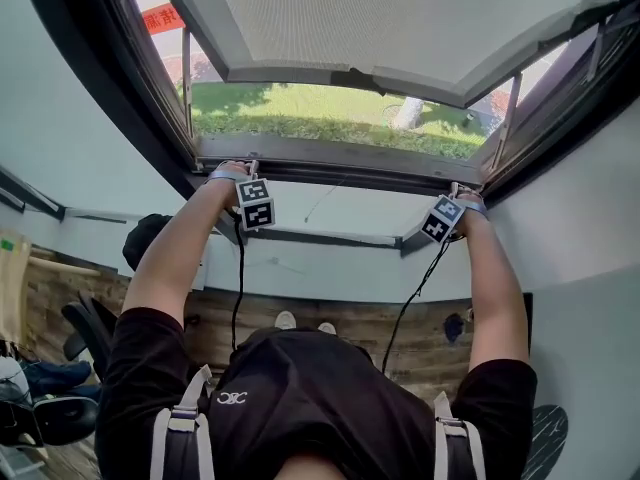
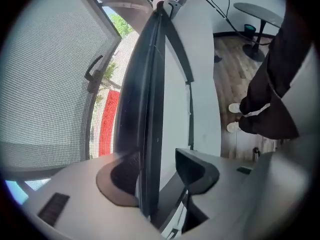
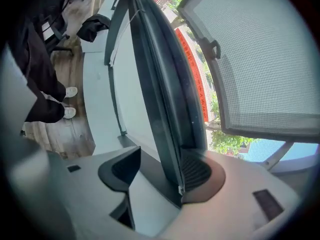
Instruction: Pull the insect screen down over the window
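The insect screen's dark bottom bar (image 1: 340,161) lies along the lower edge of the window frame (image 1: 150,98). Its fine mesh (image 2: 45,84) spans the opening, and the tilted-out sash and its handle (image 2: 94,73) show through it. My left gripper (image 1: 248,171) is at the bar's left end and my right gripper (image 1: 462,192) at its right end. In the left gripper view the bar (image 2: 148,109) runs between the jaws of the left gripper (image 2: 160,176), which are open; the inner pad stands off it. In the right gripper view the right gripper (image 3: 160,171) is open around the bar (image 3: 160,99) in the same way.
A white sill and wall (image 1: 330,258) lie below the window. A black bag (image 1: 145,238) rests at the left, with office chairs (image 1: 85,333) on the wood floor. A round table (image 2: 257,11) stands further off. Cables (image 1: 240,288) hang from both grippers.
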Demonstrator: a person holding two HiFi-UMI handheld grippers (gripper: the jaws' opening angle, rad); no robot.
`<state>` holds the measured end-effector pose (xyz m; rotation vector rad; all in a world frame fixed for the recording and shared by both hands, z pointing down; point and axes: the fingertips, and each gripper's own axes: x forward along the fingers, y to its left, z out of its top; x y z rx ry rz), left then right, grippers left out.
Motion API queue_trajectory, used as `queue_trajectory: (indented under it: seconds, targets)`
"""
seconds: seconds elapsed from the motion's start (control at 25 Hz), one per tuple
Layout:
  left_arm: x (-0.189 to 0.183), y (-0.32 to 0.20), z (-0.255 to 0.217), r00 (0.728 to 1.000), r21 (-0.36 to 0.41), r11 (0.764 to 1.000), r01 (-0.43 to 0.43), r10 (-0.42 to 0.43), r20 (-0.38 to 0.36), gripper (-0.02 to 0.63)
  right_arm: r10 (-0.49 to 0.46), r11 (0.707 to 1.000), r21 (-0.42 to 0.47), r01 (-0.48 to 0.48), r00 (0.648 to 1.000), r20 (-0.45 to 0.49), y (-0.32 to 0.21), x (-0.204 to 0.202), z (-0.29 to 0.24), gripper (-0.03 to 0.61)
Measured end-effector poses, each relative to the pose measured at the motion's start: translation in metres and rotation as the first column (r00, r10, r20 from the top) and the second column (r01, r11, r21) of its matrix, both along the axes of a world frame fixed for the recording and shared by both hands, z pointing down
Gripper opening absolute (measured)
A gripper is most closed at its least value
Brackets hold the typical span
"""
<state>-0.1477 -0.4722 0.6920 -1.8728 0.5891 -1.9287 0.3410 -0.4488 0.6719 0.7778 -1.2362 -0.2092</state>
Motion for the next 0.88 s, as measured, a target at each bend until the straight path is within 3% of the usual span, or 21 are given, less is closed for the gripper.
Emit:
queue_trajectory:
  seconds: [0.16, 0.2, 0.24, 0.32, 0.36, 0.48, 0.68, 0.8, 0.88]
  targets:
    - [0.001, -0.011, 0.003, 1.000, 0.092, 0.996, 0.006, -0.004, -0.026, 0.260, 0.027, 0.998, 0.051, -0.025, 0.999, -0.040, -0.006, 0.002, 0.007, 0.255]
    - [0.001, -0.016, 0.004, 0.999, 0.119, 0.993, 0.013, -0.008, -0.046, 0.219, 0.030, 0.998, 0.058, -0.028, 0.999, -0.038, -0.008, 0.001, 0.008, 0.255]
    - [0.000, -0.020, 0.004, 0.998, 0.140, 0.990, 0.021, -0.012, -0.064, 0.243, 0.033, 0.998, 0.058, -0.031, 0.999, -0.029, -0.008, 0.001, 0.008, 0.278]
    - [0.002, -0.019, 0.004, 0.996, 0.152, 0.987, 0.041, -0.029, -0.084, 0.199, 0.053, 0.998, 0.040, -0.052, 0.999, -0.014, -0.005, -0.001, 0.011, 0.376]
    - [0.003, -0.018, 0.004, 0.995, 0.142, 0.988, 0.054, -0.042, -0.088, 0.226, 0.071, 0.997, 0.025, -0.071, 0.997, -0.013, -0.003, -0.001, 0.011, 0.394]
    - [0.003, -0.018, -0.006, 0.995, 0.132, 0.989, 0.061, -0.049, -0.090, 0.205, 0.081, 0.997, 0.017, -0.080, 0.996, -0.025, -0.001, -0.002, 0.005, 0.376]
    - [0.001, -0.017, -0.009, 0.993, 0.152, 0.986, 0.068, -0.053, -0.103, 0.189, 0.054, 0.995, 0.086, -0.055, 0.999, 0.005, -0.004, -0.004, 0.005, 0.359]
    - [0.005, -0.015, -0.022, 0.972, 0.158, 0.979, 0.133, -0.098, -0.213, 0.164, 0.061, 0.988, 0.135, -0.070, 0.996, 0.065, -0.002, -0.009, 0.003, 0.360]
    - [0.008, -0.011, -0.041, 0.936, 0.165, 0.967, 0.195, -0.133, -0.327, 0.133, 0.029, 0.979, 0.198, -0.049, 0.994, 0.104, 0.000, -0.020, -0.006, 0.336]
